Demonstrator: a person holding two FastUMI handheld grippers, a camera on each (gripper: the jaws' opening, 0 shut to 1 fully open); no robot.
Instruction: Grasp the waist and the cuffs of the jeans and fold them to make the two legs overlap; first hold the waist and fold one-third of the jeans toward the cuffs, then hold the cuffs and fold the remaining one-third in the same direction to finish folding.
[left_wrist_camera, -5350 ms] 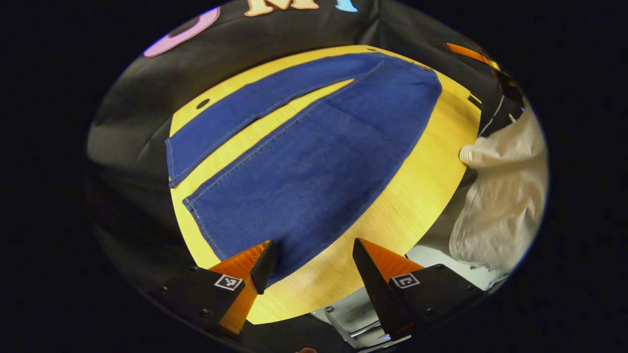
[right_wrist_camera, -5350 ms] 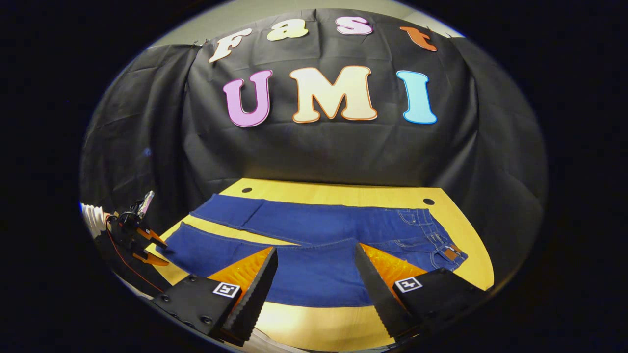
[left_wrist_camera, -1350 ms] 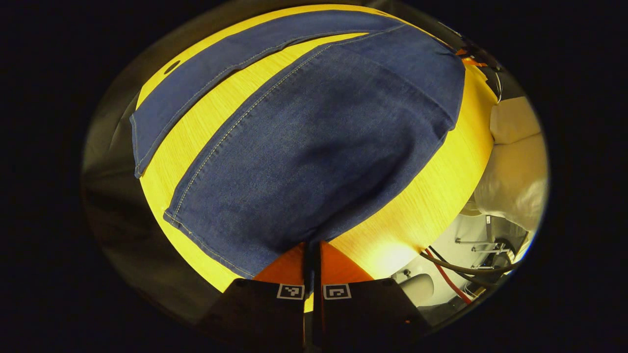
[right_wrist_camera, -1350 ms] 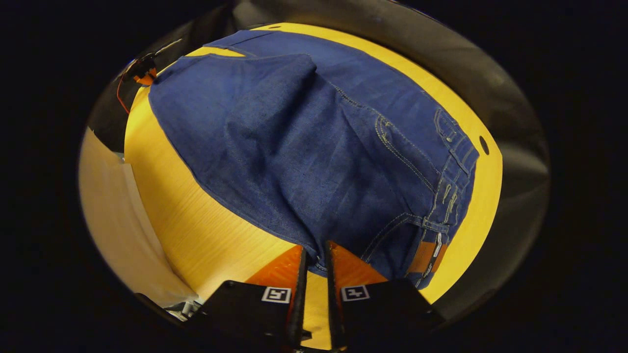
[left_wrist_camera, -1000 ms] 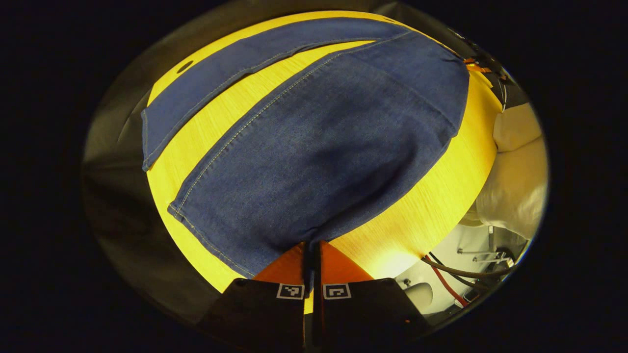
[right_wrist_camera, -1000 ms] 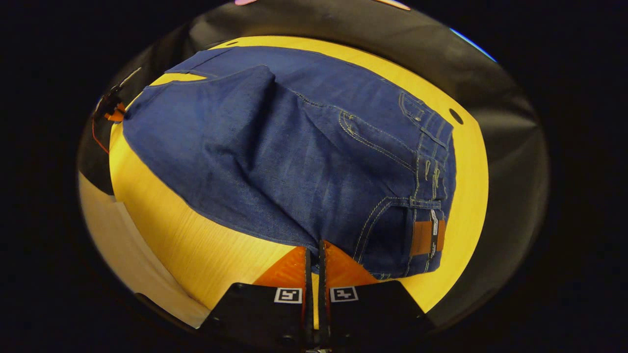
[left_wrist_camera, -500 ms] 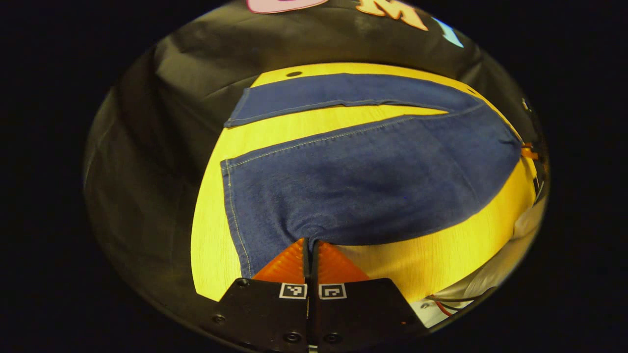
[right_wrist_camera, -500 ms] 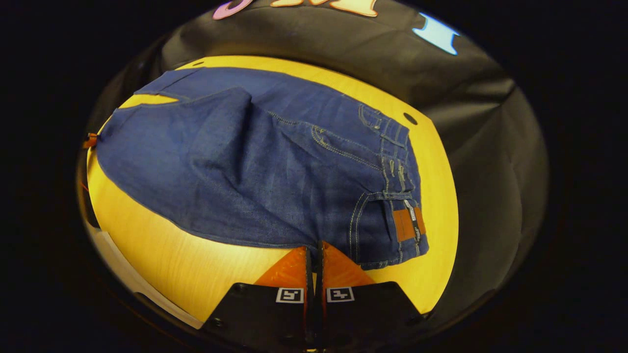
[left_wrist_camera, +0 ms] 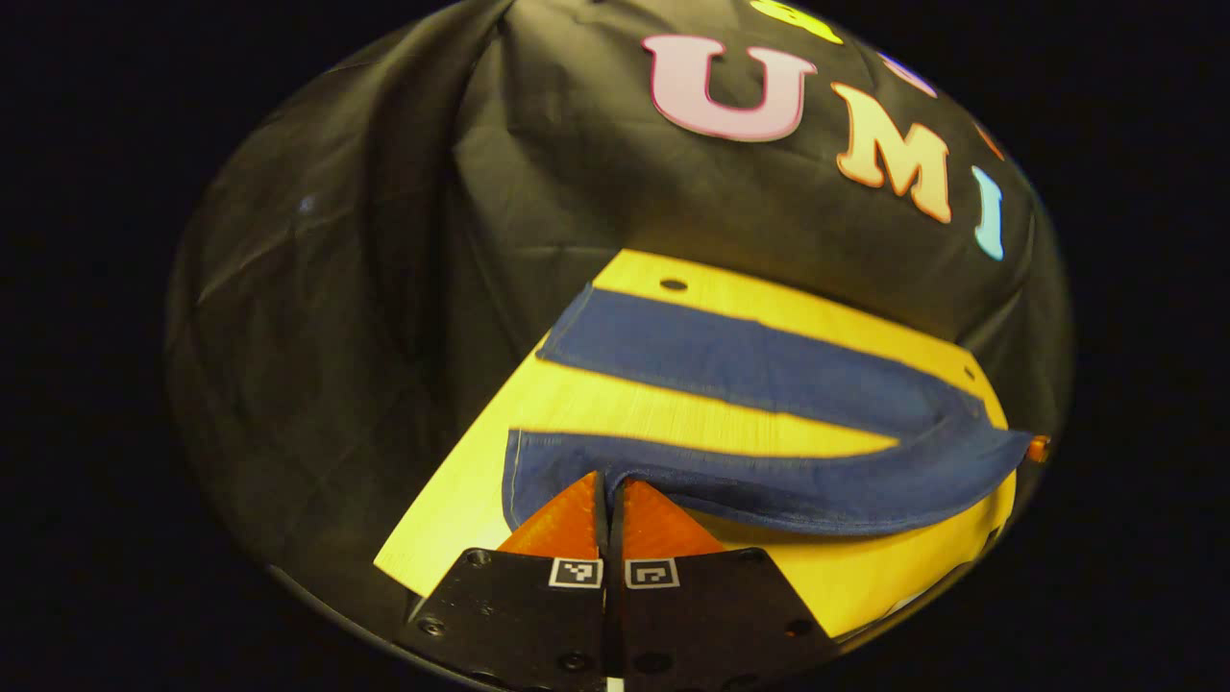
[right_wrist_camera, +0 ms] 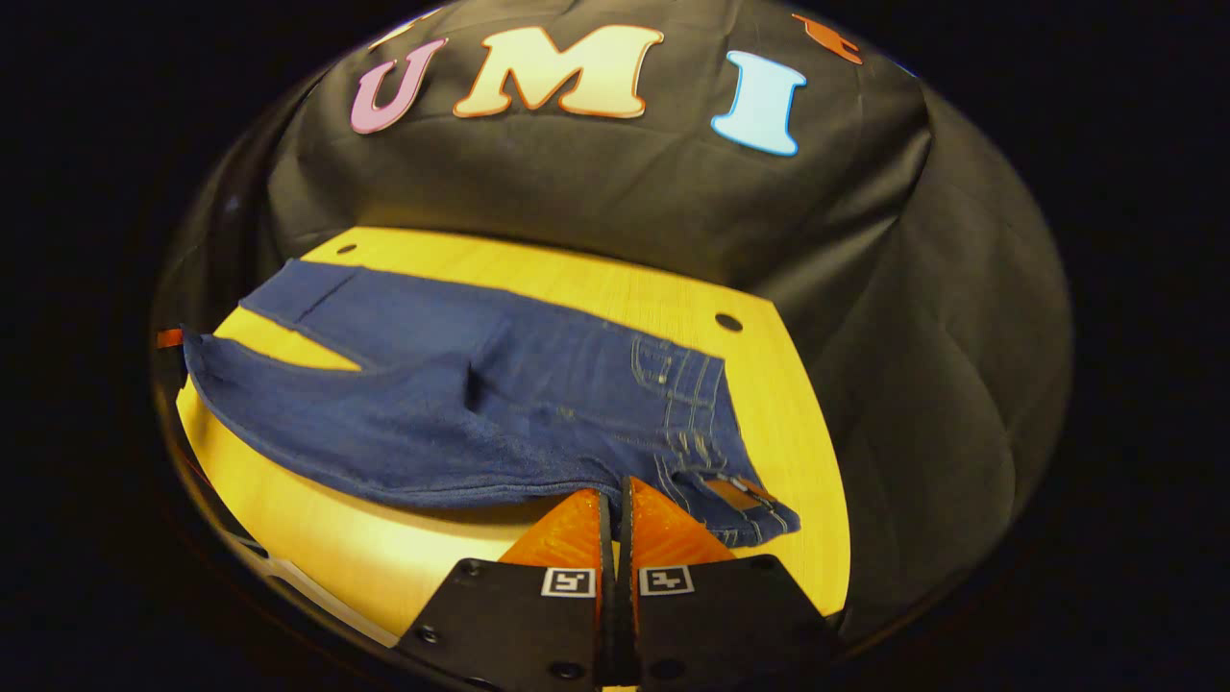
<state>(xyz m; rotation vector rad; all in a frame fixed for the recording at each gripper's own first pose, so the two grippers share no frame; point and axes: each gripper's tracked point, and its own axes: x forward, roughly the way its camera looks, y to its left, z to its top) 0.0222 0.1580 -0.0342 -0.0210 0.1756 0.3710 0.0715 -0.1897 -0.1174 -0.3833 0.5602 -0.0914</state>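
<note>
Right up close, the left tongs (left_wrist_camera: 606,481) are pinched tight on the near leg's cuff end of the jeans (left_wrist_camera: 769,481), and the right tongs (right_wrist_camera: 616,495) are pinched tight on the near edge by the waist (right_wrist_camera: 701,413). That near leg is lifted a little off the yellow tabletop (right_wrist_camera: 615,279), while the far leg (left_wrist_camera: 730,360) lies flat, with the black cloth wall (right_wrist_camera: 625,202) behind.
</note>
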